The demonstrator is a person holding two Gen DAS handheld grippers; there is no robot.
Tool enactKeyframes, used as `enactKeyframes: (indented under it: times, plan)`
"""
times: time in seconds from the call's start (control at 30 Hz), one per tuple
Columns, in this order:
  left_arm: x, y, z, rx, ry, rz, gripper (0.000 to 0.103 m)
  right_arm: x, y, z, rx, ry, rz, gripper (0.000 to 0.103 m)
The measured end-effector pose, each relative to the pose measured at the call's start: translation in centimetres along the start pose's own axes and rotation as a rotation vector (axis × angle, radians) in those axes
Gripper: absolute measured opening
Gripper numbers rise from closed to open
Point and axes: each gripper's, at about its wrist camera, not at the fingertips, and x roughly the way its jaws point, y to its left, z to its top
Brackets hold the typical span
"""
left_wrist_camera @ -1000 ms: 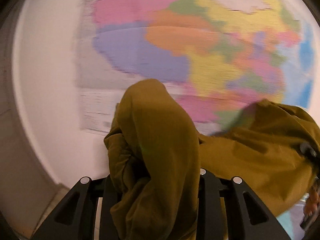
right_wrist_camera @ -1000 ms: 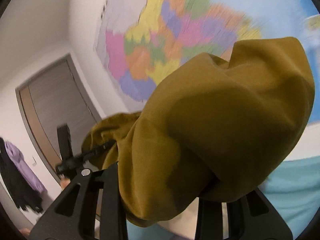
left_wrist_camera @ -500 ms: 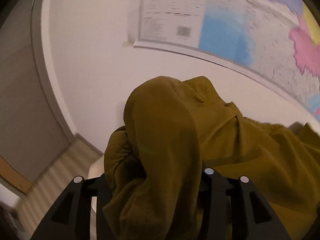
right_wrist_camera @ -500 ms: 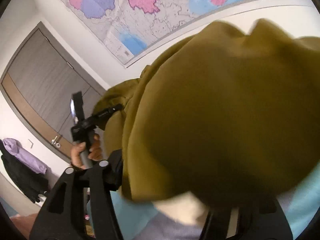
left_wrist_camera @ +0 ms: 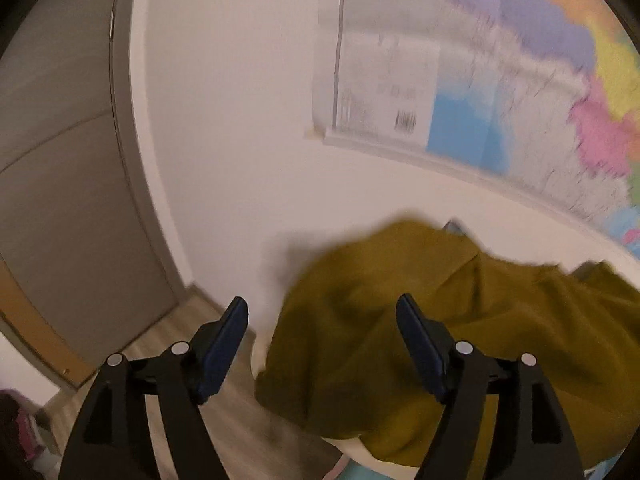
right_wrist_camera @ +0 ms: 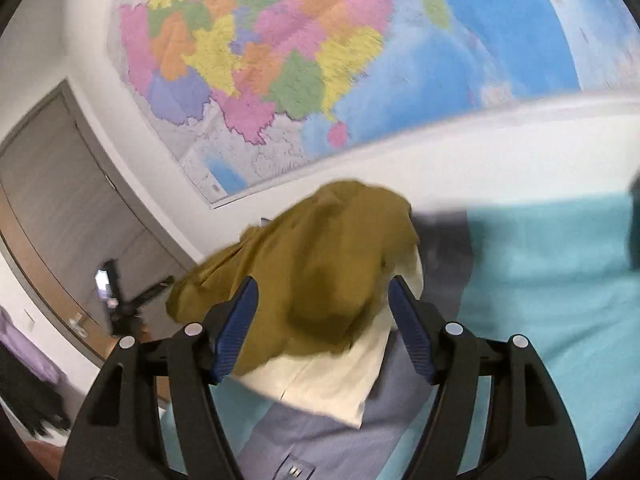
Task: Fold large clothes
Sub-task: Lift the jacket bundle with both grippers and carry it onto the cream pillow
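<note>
The olive garment [left_wrist_camera: 460, 320] lies crumpled and blurred on the bed, just past my left gripper [left_wrist_camera: 320, 316]. Its left edge sits between the left jaws, which are opening, and the pads do not touch it. In the right wrist view the same olive garment [right_wrist_camera: 320, 248] is heaped on a cream garment [right_wrist_camera: 332, 372]. My right gripper [right_wrist_camera: 322, 292] has jaws that are opening around the near end of the heap without pressing it. The left gripper [right_wrist_camera: 166, 282] shows small at the heap's left end.
A grey-blue garment [right_wrist_camera: 320, 440] lies under the cream one on a teal sheet [right_wrist_camera: 540, 280]. A big coloured wall map [right_wrist_camera: 320, 60] hangs behind the bed. A grey door [left_wrist_camera: 60, 200] and wooden floor [left_wrist_camera: 240, 420] are to the left. Dark and purple clothes [right_wrist_camera: 24, 368] hang near the door.
Both grippers held bunches of the olive garment up high before. Now both have sunk and opened, and the garment has dropped out of them onto the pile.
</note>
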Motion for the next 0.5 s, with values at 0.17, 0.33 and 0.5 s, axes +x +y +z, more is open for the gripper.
enactKeyframes:
  times: [0.17, 0.33, 0.5]
  plan:
    - [-2.3, -1.8, 0.3, 0.038, 0.015, -0.115, 0.077, 4.7, 1.6, -1.6, -0.117, 0.139, -0.058, 0.039]
    - [-2.6, -6.4, -2.4, 0.109, 0.075, -0.241, 0.077, 5.8, -0.2, -5.5, -0.087, 0.278, -0.041, 0.023]
    - [-3.4, -10.5, -4.7, 0.167, 0.078, -0.317, 0.077, 2.6, 0.8, -3.9, -0.107, 0.24, -0.039, 0.026]
